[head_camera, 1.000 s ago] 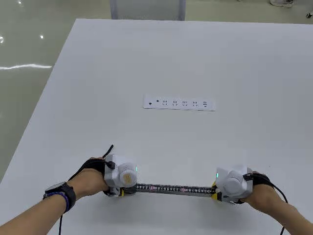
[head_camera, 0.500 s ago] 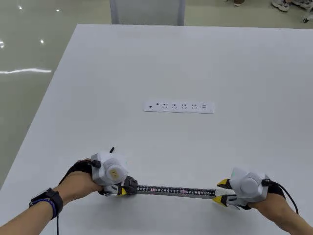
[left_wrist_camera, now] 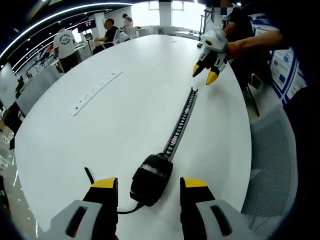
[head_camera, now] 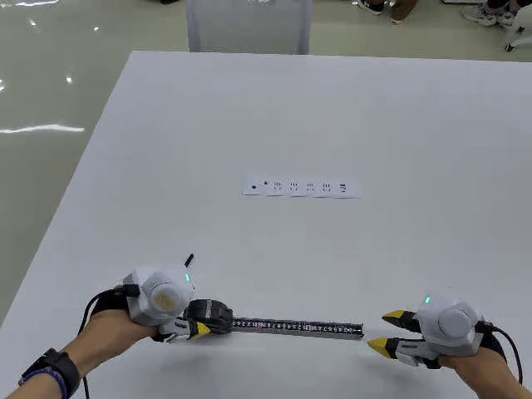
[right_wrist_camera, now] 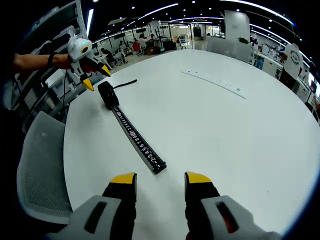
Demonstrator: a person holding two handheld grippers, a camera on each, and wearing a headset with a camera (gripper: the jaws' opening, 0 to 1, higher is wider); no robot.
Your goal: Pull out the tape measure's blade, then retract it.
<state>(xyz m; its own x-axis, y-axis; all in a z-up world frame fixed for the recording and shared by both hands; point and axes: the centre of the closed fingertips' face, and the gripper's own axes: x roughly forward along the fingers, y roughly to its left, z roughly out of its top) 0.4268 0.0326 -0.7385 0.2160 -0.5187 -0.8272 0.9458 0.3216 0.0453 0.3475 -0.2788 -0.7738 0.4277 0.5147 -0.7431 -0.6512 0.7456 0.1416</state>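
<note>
**Blade's out, nobody's got hold of it**

Black tape measure [head_camera: 209,315] lies on the person's side of the white power strip [head_camera: 302,187]. Its blade [head_camera: 297,327] lies flat, roughly parallel to the strip, and the numbers are too tiny to read. The left gripper [left_wrist_camera: 148,184] has its jaws apart, straddling the case. The right gripper [head_camera: 386,331] gapes empty just off the blade tip.

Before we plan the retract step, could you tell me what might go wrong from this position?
1. The blade lies pulled out with the right hand-held gripper open just short of its tip; unheld, it could whip back into the case if it retracts.
2. The left hand-held gripper is open around the case, not clamping it, so the case might skid or tip during retraction.
</note>
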